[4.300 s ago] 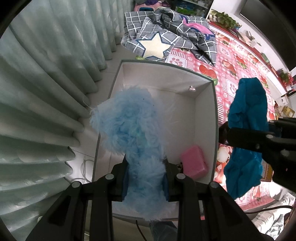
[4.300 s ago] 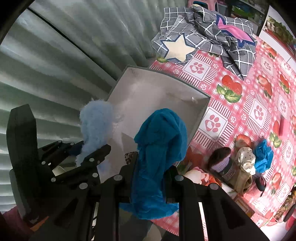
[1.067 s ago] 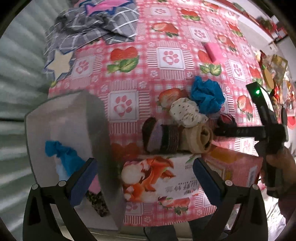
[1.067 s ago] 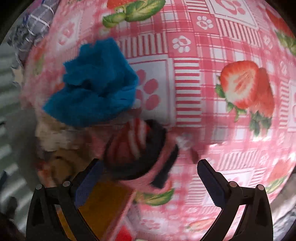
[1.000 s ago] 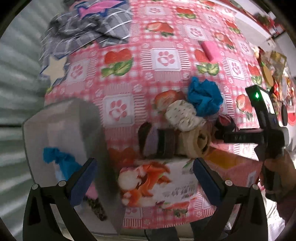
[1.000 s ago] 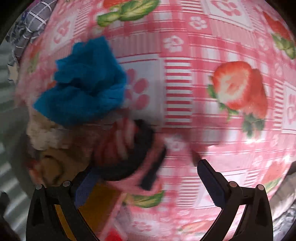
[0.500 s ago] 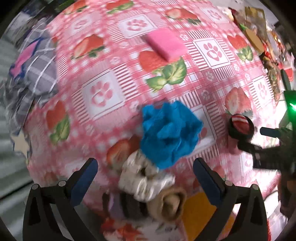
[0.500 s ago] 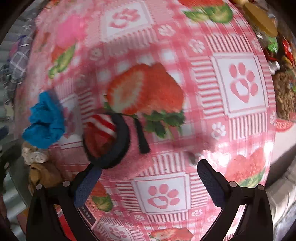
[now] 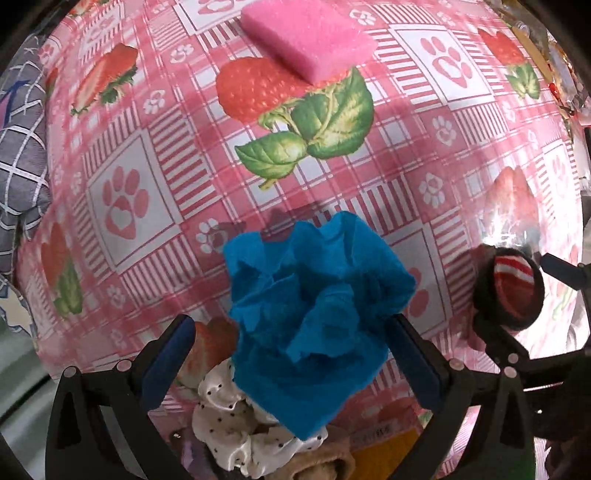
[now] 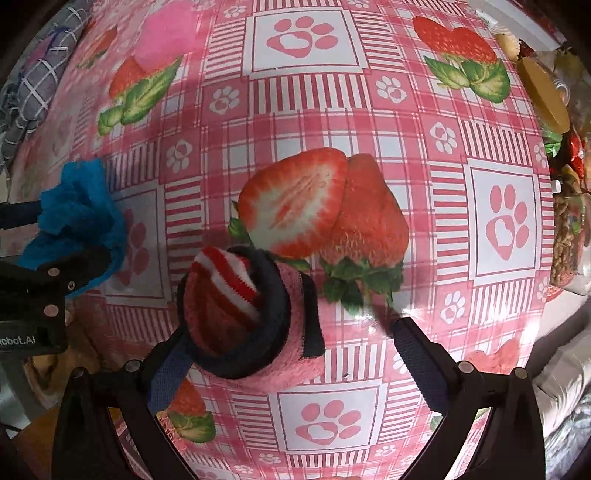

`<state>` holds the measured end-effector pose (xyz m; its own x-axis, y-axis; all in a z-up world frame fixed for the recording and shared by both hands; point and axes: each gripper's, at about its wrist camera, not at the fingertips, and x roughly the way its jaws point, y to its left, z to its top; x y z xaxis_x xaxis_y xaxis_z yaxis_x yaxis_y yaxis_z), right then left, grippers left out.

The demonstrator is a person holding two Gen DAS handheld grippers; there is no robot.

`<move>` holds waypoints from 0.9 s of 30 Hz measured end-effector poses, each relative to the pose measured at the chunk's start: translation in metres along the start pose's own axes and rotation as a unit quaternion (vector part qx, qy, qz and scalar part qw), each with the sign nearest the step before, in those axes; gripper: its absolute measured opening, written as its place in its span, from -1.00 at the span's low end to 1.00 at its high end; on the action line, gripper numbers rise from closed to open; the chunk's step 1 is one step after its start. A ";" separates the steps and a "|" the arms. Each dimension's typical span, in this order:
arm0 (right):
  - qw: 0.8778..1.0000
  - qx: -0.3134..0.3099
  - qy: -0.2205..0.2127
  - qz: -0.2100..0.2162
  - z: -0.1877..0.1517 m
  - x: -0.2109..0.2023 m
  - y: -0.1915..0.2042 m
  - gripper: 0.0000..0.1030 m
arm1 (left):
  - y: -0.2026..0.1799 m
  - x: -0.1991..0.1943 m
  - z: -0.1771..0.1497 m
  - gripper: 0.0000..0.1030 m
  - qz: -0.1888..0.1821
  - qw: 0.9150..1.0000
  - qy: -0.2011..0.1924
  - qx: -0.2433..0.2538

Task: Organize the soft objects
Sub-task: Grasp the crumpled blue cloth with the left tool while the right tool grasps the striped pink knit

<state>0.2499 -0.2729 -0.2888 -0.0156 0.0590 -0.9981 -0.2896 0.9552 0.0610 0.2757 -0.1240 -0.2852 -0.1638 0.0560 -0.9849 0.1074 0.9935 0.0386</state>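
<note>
On tablecloth (image 9: 155, 155), both tools apart, left tool (image 9: 291, 354) around blue cloth (image 9: 314, 314) (left view only: pink sponge (image 9: 306, 33))

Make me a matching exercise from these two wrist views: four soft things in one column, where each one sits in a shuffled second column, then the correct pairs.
Things
1. blue crumpled cloth
2. pink sponge
3. rolled pink sock with the navy cuff
4. white dotted scrunchie

Places
A. far up the tablecloth, on a printed strawberry
B. between the open left gripper fingers
C. tucked under the near edge of the blue cloth
D. against the left finger of the open right gripper

Pairs: 1-B, 2-A, 3-D, 4-C
</note>
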 end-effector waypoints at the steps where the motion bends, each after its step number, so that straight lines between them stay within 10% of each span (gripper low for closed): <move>1: 1.000 0.003 0.000 -0.003 0.000 -0.001 -0.002 1.00 | 0.000 0.002 0.002 0.99 -0.002 1.000 0.002 0.000; 10: 1.000 -0.020 -0.006 -0.012 0.004 0.002 -0.010 0.95 | -0.005 0.025 0.001 1.00 -0.022 1.000 0.010 0.006; 16: 0.997 -0.065 -0.042 -0.001 -0.005 -0.016 0.012 -0.13 | -0.015 0.031 0.001 0.98 -0.020 1.000 0.014 0.019; 19: 0.997 -0.067 -0.047 0.011 -0.008 -0.021 0.013 -0.26 | -0.020 0.021 -0.006 0.75 -0.018 0.999 0.003 0.033; 23: 0.997 -0.029 -0.047 0.054 -0.010 -0.032 -0.007 -0.26 | -0.032 0.005 -0.011 -0.10 -0.021 0.998 -0.020 0.052; 27: 0.996 0.008 -0.050 0.077 -0.015 -0.043 -0.026 -0.26 | -0.037 -0.013 -0.015 -0.27 -0.022 0.997 -0.057 0.056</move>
<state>0.2437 -0.3048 -0.2478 0.0373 0.2330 -0.9718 -0.2752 0.9372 0.2142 0.2589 -0.1598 -0.2707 -0.0600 -0.0058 -0.9982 0.2117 0.9772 -0.0184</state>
